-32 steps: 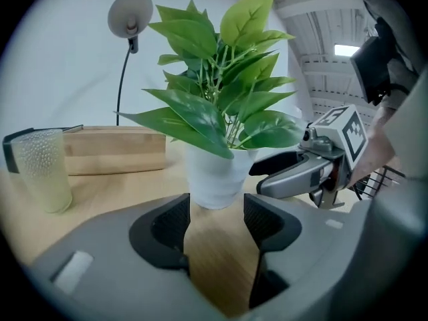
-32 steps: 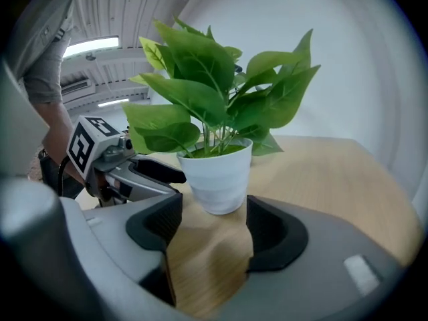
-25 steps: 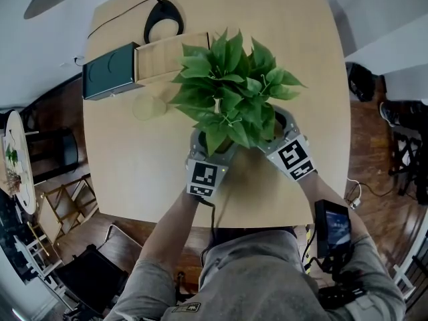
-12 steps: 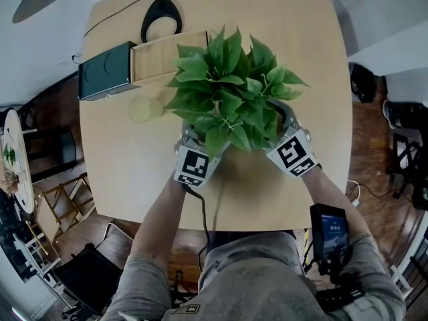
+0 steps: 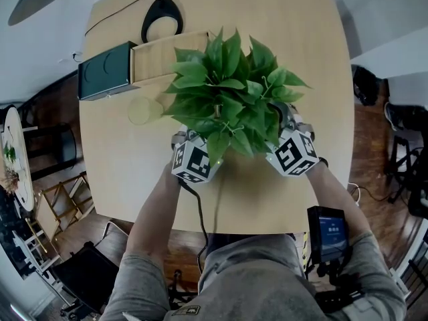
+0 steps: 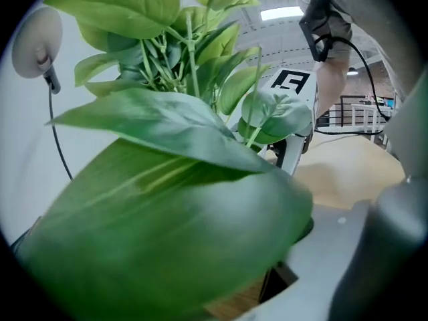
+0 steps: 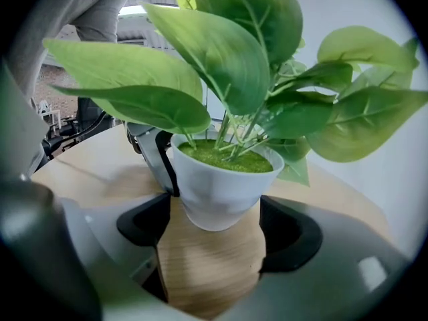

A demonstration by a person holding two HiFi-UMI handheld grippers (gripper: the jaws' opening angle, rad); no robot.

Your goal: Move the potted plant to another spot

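Standing upright near the middle of a pale wooden table (image 5: pixel 134 172), the potted plant (image 5: pixel 231 92) keeps its long axis vertical, stems rising straight out of the pot and broad leaves fanning outward on every side. Its glossy green leaves, pointed and veined, spread well past the small white pot (image 7: pixel 221 186), which tapers toward its base and is topped with bright green moss. Behind it on the table, a dark green box (image 5: pixel 107 71) sits against a light wooden block (image 5: pixel 160 55), with a black ring-shaped lamp base (image 5: pixel 162 20) beyond them and a pale round disc (image 5: pixel 142 110) just left of the foliage. The person flanks the pot from the table's near edge with both tools. The right gripper (image 7: pixel 215 223) has its jaws opening, the pot's foot standing between the tips with the black pads not pressing on it. The left gripper (image 5: pixel 182 140) is tucked under the leaves on the opposite side, jaws wide apart; a large leaf (image 6: pixel 167 246) fills its own view and hides the pot from it.
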